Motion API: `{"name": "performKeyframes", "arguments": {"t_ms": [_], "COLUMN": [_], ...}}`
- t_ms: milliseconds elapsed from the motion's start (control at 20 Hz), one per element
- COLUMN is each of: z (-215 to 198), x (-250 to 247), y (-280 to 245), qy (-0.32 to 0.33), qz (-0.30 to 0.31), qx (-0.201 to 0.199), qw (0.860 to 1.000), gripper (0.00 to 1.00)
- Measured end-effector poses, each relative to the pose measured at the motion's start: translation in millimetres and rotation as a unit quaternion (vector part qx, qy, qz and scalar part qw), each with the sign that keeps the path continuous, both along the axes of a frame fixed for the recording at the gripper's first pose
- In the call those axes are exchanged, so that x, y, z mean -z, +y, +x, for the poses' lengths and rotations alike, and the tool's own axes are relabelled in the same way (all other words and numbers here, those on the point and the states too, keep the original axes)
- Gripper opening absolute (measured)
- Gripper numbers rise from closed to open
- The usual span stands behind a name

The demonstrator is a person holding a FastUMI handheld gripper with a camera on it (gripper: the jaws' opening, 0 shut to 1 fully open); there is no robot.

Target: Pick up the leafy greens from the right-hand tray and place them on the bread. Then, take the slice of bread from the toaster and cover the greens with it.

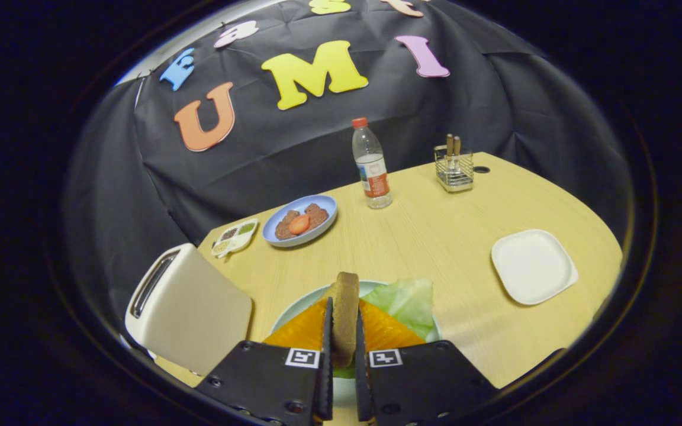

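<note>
My gripper [341, 331] is shut on a brown slice of bread [346, 307], held on edge between the two fingers. Right below it a pale plate [299, 306] carries an orange-yellow slice [386, 332] with light green leafy greens [407, 300] lying on it and sticking out to the right. The held bread hides the middle of that stack. The cream toaster [186, 307] stands left of the plate, its slot [153, 283] facing up. To the right, beyond the plate, lies a white square tray [533, 266] with nothing on it.
A blue plate [293, 234] with brown patties and a tomato slice sits beyond the toaster, a small condiment dish [234, 236] beside it. Farther back stand a water bottle [372, 165] and a wire cutlery holder [453, 168]. The wooden table [436, 236] ends at the black cloth wall.
</note>
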State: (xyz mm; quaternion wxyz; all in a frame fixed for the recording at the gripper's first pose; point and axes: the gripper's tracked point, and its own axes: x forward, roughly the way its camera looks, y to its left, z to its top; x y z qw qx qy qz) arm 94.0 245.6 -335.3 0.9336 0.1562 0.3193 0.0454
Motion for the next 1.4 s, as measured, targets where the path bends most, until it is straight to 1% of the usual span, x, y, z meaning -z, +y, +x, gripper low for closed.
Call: {"name": "performKeyframes", "arguments": {"t_ms": [50,150,250,400,500,550,600,650,800,850,900,950,1100,1200,1400], "z": [0.2,-2.9,-5.4,-9.3,-14.4,-15.7,-17.8,-18.2,-16.5,-16.1,-15.0,-12.9,-6.8,-7.0,-27.7], "x": [4.2,9.2,13.6,20.8,27.7,29.3,29.1,26.7,6.3,-5.9,-18.2,-34.3,-88.2,-129.8,-210.3], "y": [-2.7,-4.7,-10.1,-20.7,-27.6,-31.7,-33.1,-35.9,-43.3,-47.8,-52.5,-59.0,-75.6,-93.5,-132.6], "qy": [0.001,0.001,0.003,0.010,0.020,0.022,0.022,0.019,-0.006,-0.020,-0.034,-0.049,-0.100,-0.138,-0.189], "qz": [-0.009,-0.022,-0.038,-0.062,-0.069,-0.071,-0.072,-0.073,-0.078,-0.083,-0.088,-0.092,-0.101,-0.115,-0.125], "qx": [-0.003,-0.011,-0.017,-0.020,-0.024,-0.024,-0.027,-0.029,-0.044,-0.049,-0.053,-0.056,-0.072,-0.078,-0.080], "qw": [1.000,1.000,0.999,0.998,0.997,0.997,0.997,0.997,0.996,0.995,0.994,0.993,0.987,0.981,0.971], "gripper": [0.16,0.24,0.31,0.48,0.57,0.58,0.61,0.64,0.84,0.88,0.94,0.97,0.97,0.96,0.96]}}
